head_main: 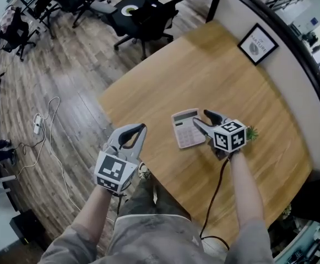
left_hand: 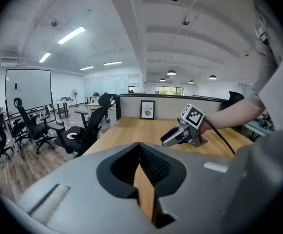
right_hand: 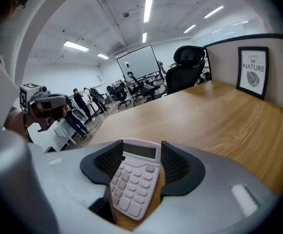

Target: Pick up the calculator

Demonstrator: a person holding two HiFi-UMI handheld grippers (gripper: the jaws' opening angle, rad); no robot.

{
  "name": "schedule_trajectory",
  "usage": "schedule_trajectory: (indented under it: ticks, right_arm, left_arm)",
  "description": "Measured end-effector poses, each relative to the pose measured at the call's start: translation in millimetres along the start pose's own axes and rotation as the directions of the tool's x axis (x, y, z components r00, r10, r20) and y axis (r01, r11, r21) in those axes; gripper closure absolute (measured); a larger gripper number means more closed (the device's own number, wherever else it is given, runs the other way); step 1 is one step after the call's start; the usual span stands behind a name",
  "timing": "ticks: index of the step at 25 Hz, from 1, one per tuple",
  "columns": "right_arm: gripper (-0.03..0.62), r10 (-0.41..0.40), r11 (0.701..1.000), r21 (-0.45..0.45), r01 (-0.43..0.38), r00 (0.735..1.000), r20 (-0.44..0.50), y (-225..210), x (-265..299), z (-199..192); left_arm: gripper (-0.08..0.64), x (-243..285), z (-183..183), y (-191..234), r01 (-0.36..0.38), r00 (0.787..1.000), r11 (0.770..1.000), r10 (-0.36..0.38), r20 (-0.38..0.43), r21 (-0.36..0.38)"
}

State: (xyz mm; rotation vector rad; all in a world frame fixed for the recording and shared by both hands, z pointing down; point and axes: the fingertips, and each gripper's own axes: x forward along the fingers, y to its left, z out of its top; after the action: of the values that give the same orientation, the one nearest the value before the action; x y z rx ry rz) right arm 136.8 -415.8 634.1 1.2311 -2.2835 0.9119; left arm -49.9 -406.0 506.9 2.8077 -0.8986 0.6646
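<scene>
Ribbed right gripper (head_main: 200, 119), pale rectangular calculator (head_main: 187, 128)

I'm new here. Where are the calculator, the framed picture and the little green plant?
calculator (head_main: 184, 133): head view, on its keypad.
framed picture (head_main: 258, 43): head view, middle of the white print.
green plant (head_main: 252, 132): head view, on its leaves.

Near end of calculator (right_hand: 131, 182) hidden behind body of right hand-held gripper (right_hand: 140, 156), small green plant (head_main: 252, 132) half covered by that gripper.
</scene>
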Motion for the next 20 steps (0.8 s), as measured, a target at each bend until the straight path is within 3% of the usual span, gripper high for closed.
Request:
schedule_trajectory:
  ticks: [10,20]
  right_arm:
    - [0.364,0.028,1.0,-0.011,-0.029,0.999,-0.042,-17.6,41.5,-17.7]
    - [0.382,0.109,0.994,0.031,-0.107,0.992,-0.061,-15.2,57.3,-24.3]
  left_arm:
    - [0.558,40.0,-43.1,12.2,0.057,0.998,0.998,-0.058,-0.039,-0.023]
    - [0.558,48.0,-59.4,21.4,0.057,0.997,0.997,-0.06,-0.052,-0.058]
